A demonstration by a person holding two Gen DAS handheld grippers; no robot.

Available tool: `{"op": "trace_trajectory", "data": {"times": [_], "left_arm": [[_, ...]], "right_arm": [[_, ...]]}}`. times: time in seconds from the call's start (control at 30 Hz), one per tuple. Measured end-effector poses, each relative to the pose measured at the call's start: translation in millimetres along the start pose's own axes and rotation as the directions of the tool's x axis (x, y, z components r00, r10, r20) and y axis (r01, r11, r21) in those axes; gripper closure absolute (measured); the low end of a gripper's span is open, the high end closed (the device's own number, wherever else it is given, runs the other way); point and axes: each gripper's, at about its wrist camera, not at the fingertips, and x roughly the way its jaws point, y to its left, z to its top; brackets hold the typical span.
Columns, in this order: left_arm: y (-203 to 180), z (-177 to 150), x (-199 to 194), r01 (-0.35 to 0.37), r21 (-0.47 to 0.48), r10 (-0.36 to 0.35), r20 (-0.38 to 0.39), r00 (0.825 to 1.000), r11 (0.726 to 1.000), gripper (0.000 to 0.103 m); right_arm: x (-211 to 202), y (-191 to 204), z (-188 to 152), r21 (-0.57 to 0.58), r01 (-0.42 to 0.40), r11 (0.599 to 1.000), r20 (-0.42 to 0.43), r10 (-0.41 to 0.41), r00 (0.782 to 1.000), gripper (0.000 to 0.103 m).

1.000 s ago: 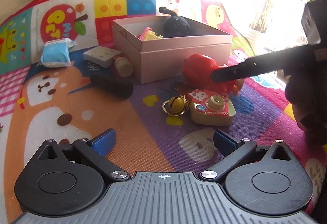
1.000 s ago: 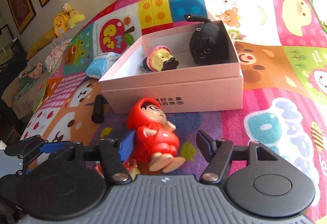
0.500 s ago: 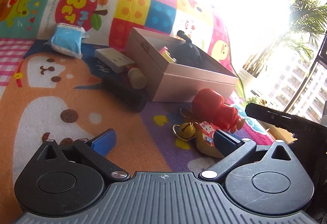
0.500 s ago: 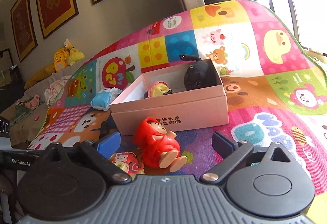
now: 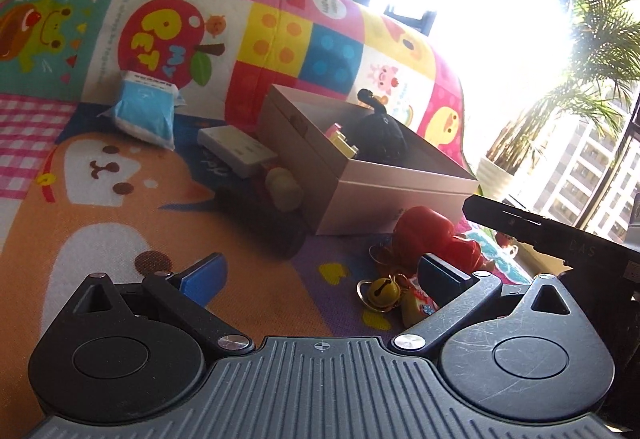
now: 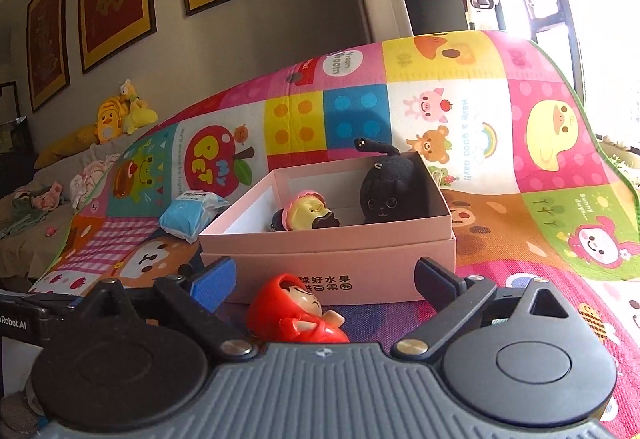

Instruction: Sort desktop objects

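A pink open box [image 6: 328, 259] [image 5: 372, 183] sits on the colourful play mat; inside lie a black plush cat [image 6: 386, 187] [image 5: 380, 135] and a small yellow-pink figure [image 6: 304, 213]. A red hooded doll [image 6: 298, 313] [image 5: 432, 235] lies on the mat in front of the box. My right gripper [image 6: 324, 279] is open wide, the doll low between its fingers with no pad touching it. My left gripper [image 5: 316, 279] is open over the mat, near a gold bell [image 5: 382, 291] and a toy camera [image 5: 418, 305]. The right gripper's arm shows as a black bar at the right of the left wrist view.
Left of the box lie a blue tissue pack [image 5: 146, 113] [image 6: 192, 213], a white flat box [image 5: 236, 151], a cream-capped item [image 5: 284, 187] and a black cylinder [image 5: 272, 227]. The mat [image 6: 540, 199] curls up behind the box. A sofa with plush toys [image 6: 116, 117] stands far left.
My right gripper opened off the red doll and pulled back and lower; the doll lies on the mat. The left wrist view rolled and swung, and the box now sits further right.
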Motion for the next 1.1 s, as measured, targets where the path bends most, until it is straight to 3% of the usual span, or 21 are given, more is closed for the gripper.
{"op": "trace_trajectory", "data": {"times": [0.13, 0.33, 0.43, 0.5, 0.57, 0.63, 0.83, 0.97, 1.1], "left_arm": [[-1, -3, 5, -0.013, -0.019, 0.013, -0.035, 0.999, 1.0, 0.0], [-27, -10, -1, -0.067, 0.11, 0.07, -0.025, 0.997, 0.992, 0.0], [-36, -10, -9, -0.101, 0.168, 0.106, -0.017, 0.994, 0.981, 0.0], [-47, -13, -15, -0.115, 0.206, 0.123, -0.028, 0.992, 0.972, 0.0], [-61, -14, -14, -0.082, 0.229, 0.108, -0.102, 0.989, 0.97, 0.0], [-76, -15, -8, -0.032, 0.24, 0.074, -0.17, 0.983, 0.97, 0.0], [-113, -15, 34, 0.068, 0.273, 0.01, -0.274, 0.962, 0.96, 0.0], [-117, -21, 54, 0.046, 0.319, 0.037, -0.25, 0.968, 0.947, 0.0], [-105, -21, 48, 0.093, 0.291, -0.026, -0.227, 0.973, 0.952, 0.0]], "right_arm": [[9, -10, 0, 0.031, 0.014, 0.999, -0.047, -0.012, 0.999, 0.007], [0, -18, -4, 0.051, 0.014, 0.999, -0.107, -0.008, 0.994, 0.004], [-5, -29, -1, 0.125, -0.035, 0.991, -0.204, 0.06, 0.977, 0.004], [-6, -37, 3, 0.179, -0.084, 0.98, -0.279, 0.132, 0.951, 0.004], [-10, -41, 8, 0.168, -0.076, 0.983, -0.306, 0.125, 0.944, 0.004], [-11, -41, 19, 0.118, -0.044, 0.992, -0.29, 0.077, 0.954, 0.005], [-10, -43, 55, 0.106, -0.011, 0.994, -0.282, 0.041, 0.958, 0.006], [-1, -26, 53, -0.079, 0.048, 0.996, -0.295, -0.069, 0.953, 0.004], [17, -27, 42, -0.059, -0.034, 0.998, -0.334, 0.013, 0.942, 0.001]]}}
